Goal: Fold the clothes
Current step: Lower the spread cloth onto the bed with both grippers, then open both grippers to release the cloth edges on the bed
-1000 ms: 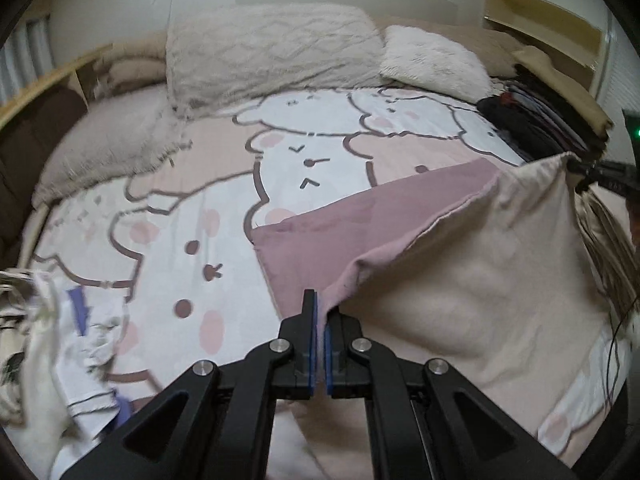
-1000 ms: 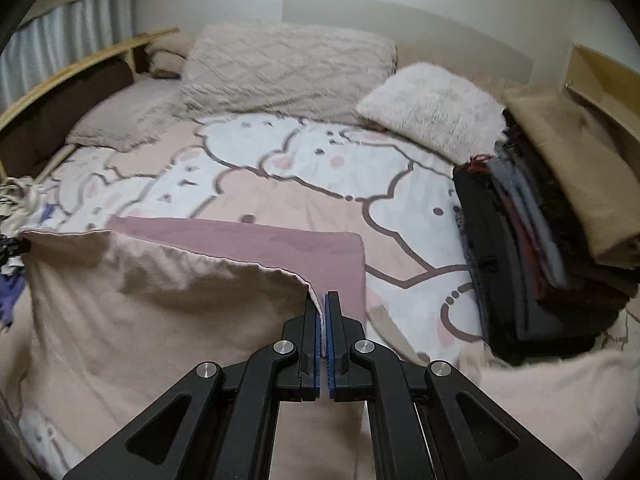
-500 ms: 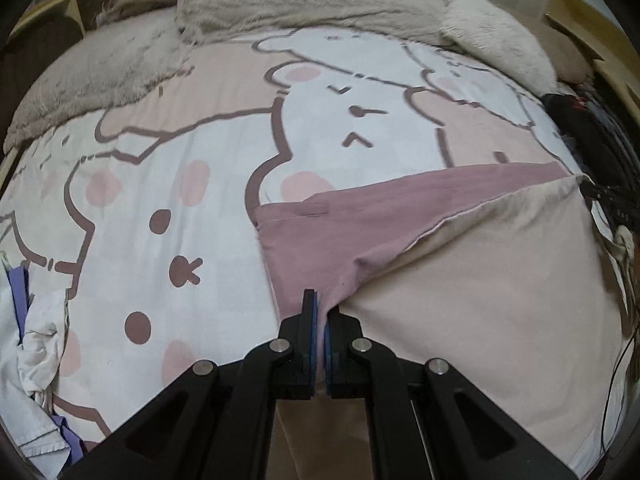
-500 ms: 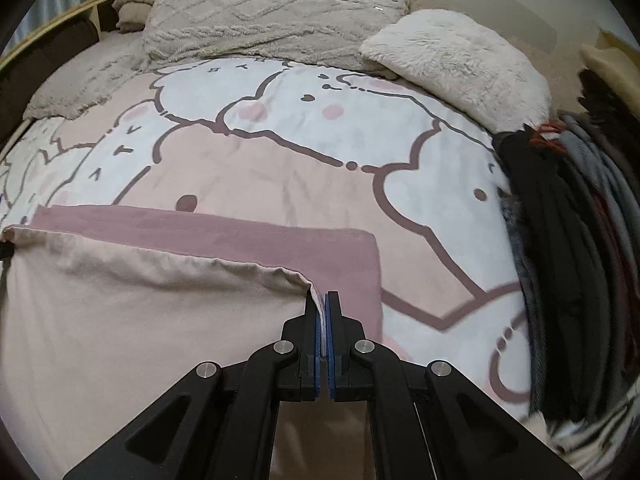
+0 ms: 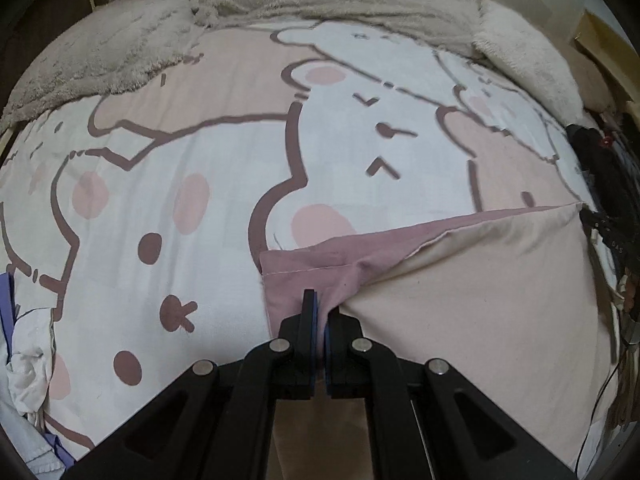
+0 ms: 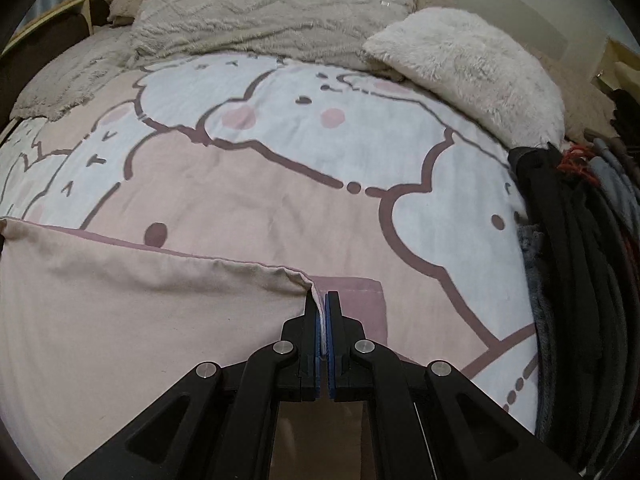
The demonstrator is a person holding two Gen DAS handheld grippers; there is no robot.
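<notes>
A two-tone cloth, beige on top and mauve underneath, lies folded on the cartoon-print bedspread. My left gripper is shut on its near left corner, where mauve fabric bunches between the pads. Seen from the right wrist, the beige layer spreads to the left and a mauve strip shows at the corner. My right gripper is shut on that right corner edge. The other gripper shows dark at the cloth's far right corner.
Fluffy pillows and a white furry cushion line the head of the bed. A stack of dark folded garments sits along the right edge. Crumpled white and lilac clothes lie at the left edge.
Both grippers have come down and forward with the cloth corners. The beige layer now lies low over the mauve one, covering more of it, and the bedspread fills the views.
</notes>
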